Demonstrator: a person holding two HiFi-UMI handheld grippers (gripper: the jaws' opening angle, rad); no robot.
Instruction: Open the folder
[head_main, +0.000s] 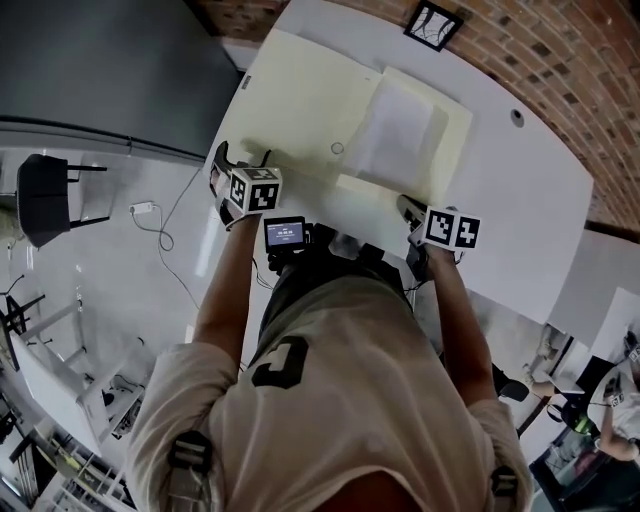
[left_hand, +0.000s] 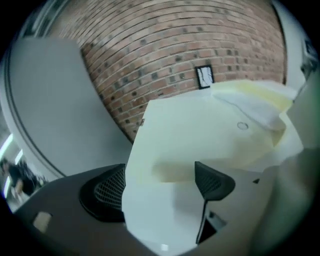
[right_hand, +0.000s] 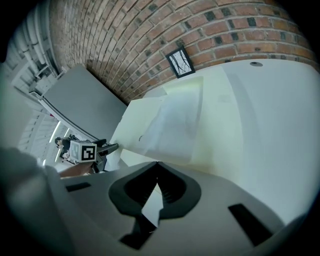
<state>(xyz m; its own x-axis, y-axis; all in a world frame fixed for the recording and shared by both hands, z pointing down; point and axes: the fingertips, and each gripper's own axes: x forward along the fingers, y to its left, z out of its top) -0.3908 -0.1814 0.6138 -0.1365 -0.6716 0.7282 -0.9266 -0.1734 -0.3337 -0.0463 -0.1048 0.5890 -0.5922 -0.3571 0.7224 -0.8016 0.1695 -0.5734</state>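
A pale yellow folder (head_main: 300, 100) lies spread open on the white table (head_main: 540, 200), with a white sheet (head_main: 405, 130) in its right half. My left gripper (head_main: 243, 160) is at the near left corner of the left cover, open wide. In the left gripper view that cover (left_hand: 200, 130) lies flat between the spread jaws (left_hand: 160, 172), and the pads do not press on it. My right gripper (head_main: 408, 212) is shut at the folder's near right edge. In the right gripper view its tips (right_hand: 158, 165) meet just short of the folder (right_hand: 175, 120); whether they pinch it is hidden.
A brick wall runs behind the table, and a black-framed marker card (head_main: 433, 24) stands at its foot. A round hole (head_main: 516, 117) sits in the tabletop to the right. A grey panel fills the left side. A black chair (head_main: 45, 195) and a white plug (head_main: 143, 209) are on the floor.
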